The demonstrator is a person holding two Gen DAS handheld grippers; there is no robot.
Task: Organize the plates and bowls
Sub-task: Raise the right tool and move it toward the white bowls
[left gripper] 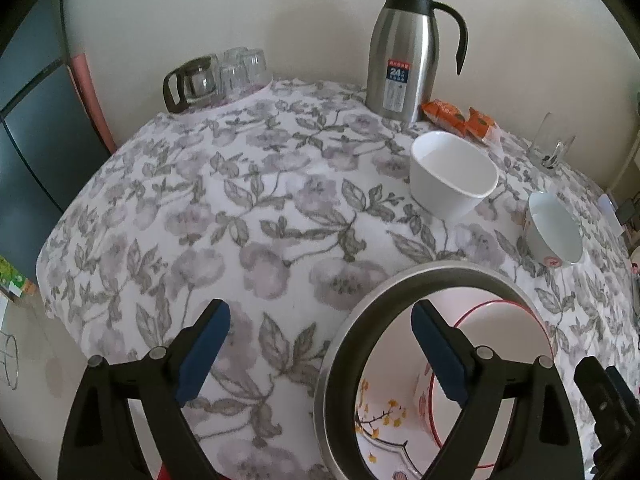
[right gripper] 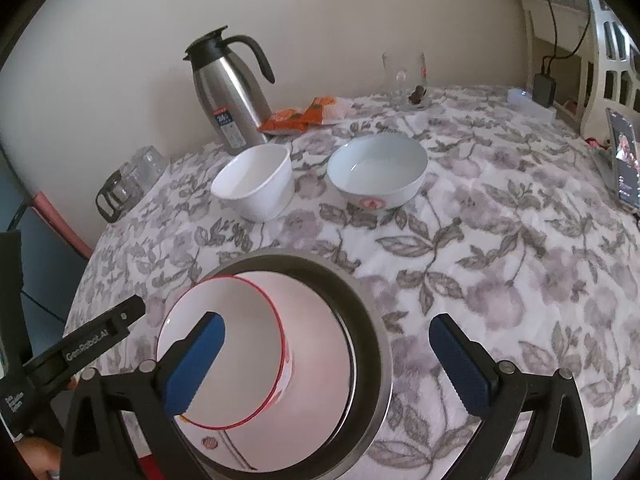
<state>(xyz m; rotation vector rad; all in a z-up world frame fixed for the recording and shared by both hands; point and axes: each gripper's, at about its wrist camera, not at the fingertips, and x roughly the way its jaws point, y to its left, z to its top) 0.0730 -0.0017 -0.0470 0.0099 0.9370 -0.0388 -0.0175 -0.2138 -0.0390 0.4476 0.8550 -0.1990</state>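
A table in a flowered cloth point(right gripper: 500, 264) carries a steel plate point(right gripper: 372, 344), two bowls point(right gripper: 256, 184) point(right gripper: 378, 176), a flask point(right gripper: 232, 92), snack packets point(right gripper: 300, 118) and glasses point(left gripper: 244, 68).

A blue label on the steel thermal jug point(left gripper: 404, 52) at the table's far side reads "24"; its smaller print is illegible. The left gripper's point(right gripper: 80, 350) black arm bears "GenRobot.AI".

Left wrist view: low over the near table edge, facing the back wall, close above the metal-rimmed plate point(left gripper: 400, 300) | Right wrist view: same height, just to the right, angled slightly left | Shared: steel thermos point(left gripper: 404, 52) point(right gripper: 232, 96), white bowl point(left gripper: 452, 176) point(right gripper: 256, 180), floral tablecloth point(left gripper: 240, 220) point(right gripper: 500, 260)
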